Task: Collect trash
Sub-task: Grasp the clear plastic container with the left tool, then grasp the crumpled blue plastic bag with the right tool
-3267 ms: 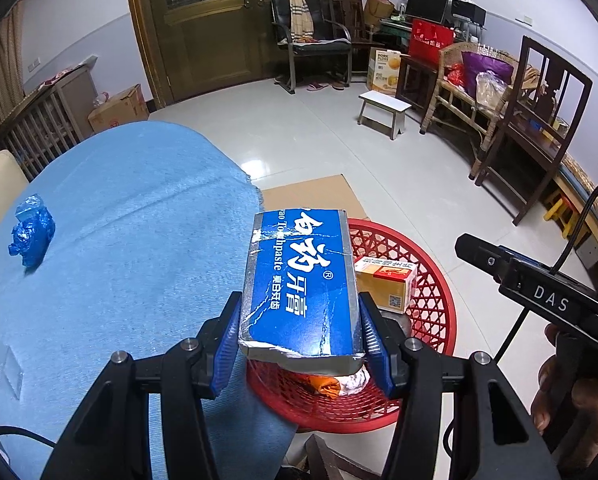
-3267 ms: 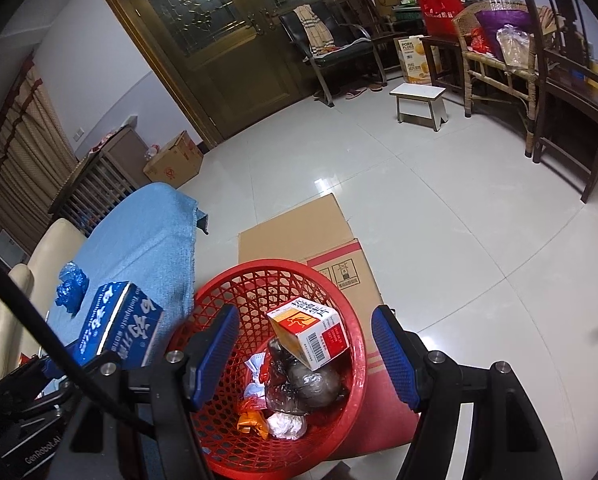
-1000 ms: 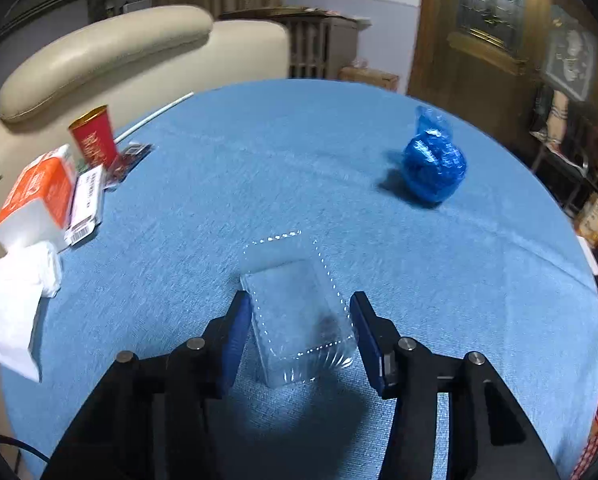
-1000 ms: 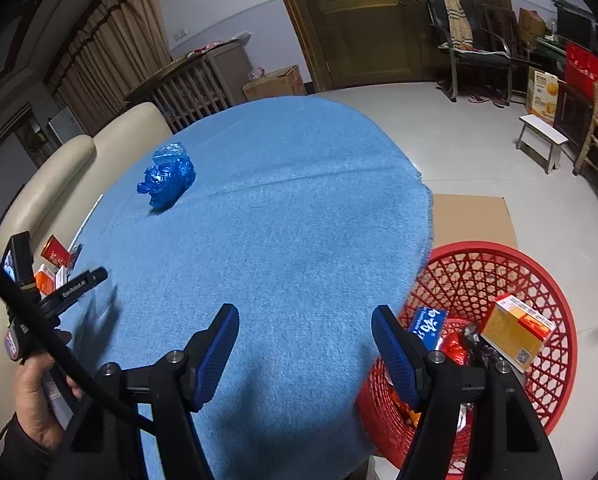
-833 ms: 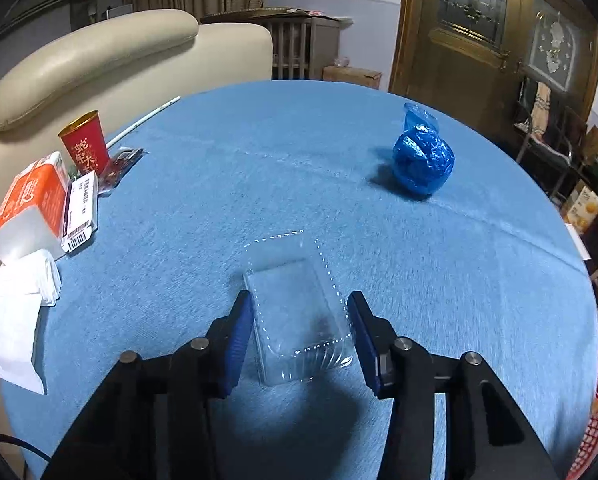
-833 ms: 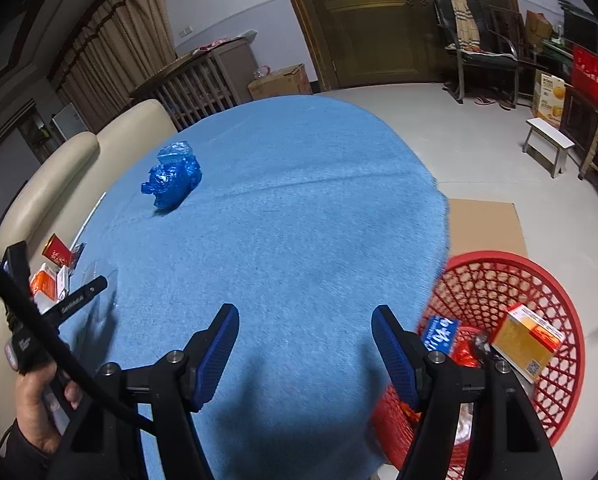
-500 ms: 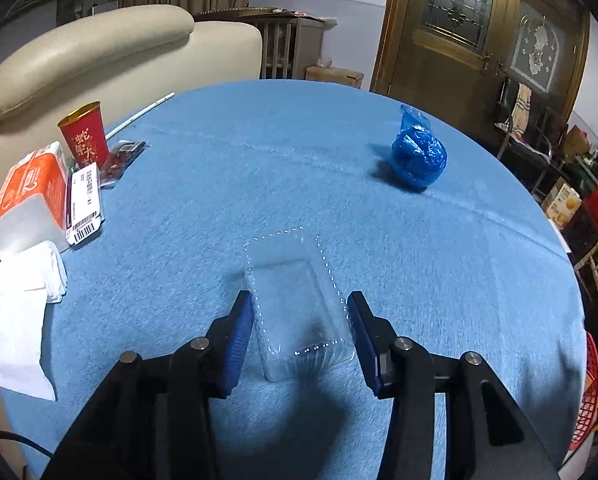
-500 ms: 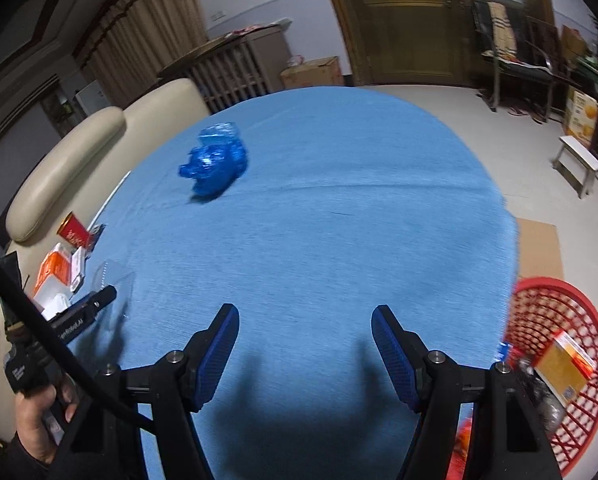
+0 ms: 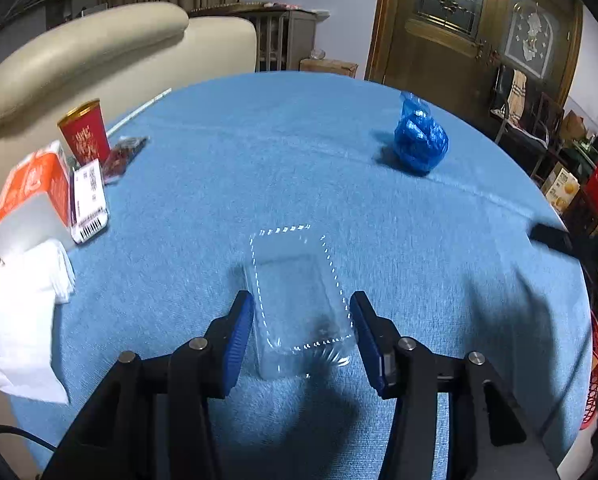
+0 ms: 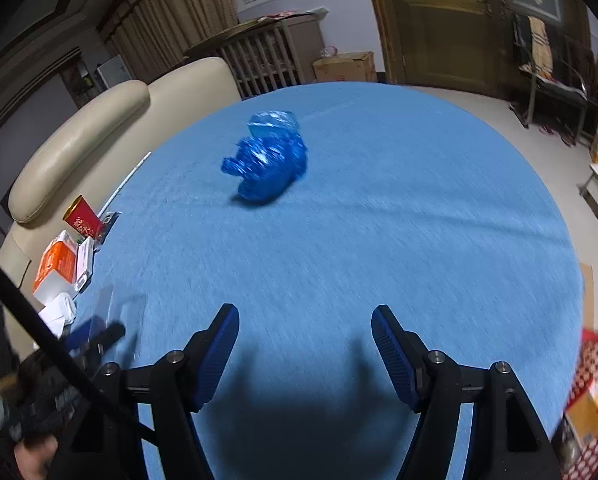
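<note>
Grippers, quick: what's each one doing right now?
Left tool: open around the clear plastic box, jaws just widened, pads not pressing it.
Right tool: open, nothing between its jaws.

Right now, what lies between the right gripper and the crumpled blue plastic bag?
Nothing but bare blue tablecloth. In the right wrist view, the right gripper stands empty and apart from the crumpled blue plastic bag, with only the gripper's shadow on the stretch.

No legible text (cup's characters blurred).

Home living room: cream sofa [image 9: 99,40], wooden door [image 9: 459,20], armchair [image 9: 519,120].
</note>
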Motion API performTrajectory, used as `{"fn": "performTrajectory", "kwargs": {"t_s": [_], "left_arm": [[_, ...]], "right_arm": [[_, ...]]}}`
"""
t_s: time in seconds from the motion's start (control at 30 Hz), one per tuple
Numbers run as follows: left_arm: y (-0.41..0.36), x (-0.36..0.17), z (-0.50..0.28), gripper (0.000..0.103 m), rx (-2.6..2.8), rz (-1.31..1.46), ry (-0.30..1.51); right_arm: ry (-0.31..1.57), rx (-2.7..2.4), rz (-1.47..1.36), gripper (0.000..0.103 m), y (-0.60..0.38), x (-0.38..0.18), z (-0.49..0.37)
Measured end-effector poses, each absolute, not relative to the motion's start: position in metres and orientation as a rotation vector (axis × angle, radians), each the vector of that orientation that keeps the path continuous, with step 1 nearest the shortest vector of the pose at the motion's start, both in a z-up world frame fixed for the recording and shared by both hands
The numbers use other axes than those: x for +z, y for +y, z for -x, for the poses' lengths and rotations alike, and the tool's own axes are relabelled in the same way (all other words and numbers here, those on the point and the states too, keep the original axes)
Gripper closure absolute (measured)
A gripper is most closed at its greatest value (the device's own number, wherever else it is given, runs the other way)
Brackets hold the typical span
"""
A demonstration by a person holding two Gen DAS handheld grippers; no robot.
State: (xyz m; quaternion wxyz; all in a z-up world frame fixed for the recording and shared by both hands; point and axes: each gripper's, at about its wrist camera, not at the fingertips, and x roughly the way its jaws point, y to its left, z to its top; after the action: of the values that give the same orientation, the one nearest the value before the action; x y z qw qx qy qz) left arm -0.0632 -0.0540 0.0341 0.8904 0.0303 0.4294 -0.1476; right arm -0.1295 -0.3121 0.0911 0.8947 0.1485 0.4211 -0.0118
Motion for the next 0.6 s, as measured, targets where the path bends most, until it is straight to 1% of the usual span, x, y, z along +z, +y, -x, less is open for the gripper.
{"fn": "performTrajectory", "kwargs": {"t_s": [0.13, 0.27, 0.4, 0.6], "left_arm": [[-0.048, 0.025, 0.061, 0.053, -0.285, -0.021, 0.937], [-0.047, 0.024, 0.064, 0.053, -0.285, -0.016, 0.929], [-0.043, 0.026, 0.063, 0.056, -0.291, -0.001, 0.927], [-0.049, 0.028, 0.068, 0.056, -0.314, -0.020, 0.920]], "right_arm": [[0.854, -0.009, -0.289, 0.031, -0.300, 0.097, 0.087], [0.852, -0.014, -0.284, 0.031, -0.291, 0.098, 0.038], [0.879, -0.042, -0.266, 0.031, -0.285, 0.090, -0.004], [0.922, -0.074, -0.232, 0.031, -0.283, 0.077, -0.040]]}}
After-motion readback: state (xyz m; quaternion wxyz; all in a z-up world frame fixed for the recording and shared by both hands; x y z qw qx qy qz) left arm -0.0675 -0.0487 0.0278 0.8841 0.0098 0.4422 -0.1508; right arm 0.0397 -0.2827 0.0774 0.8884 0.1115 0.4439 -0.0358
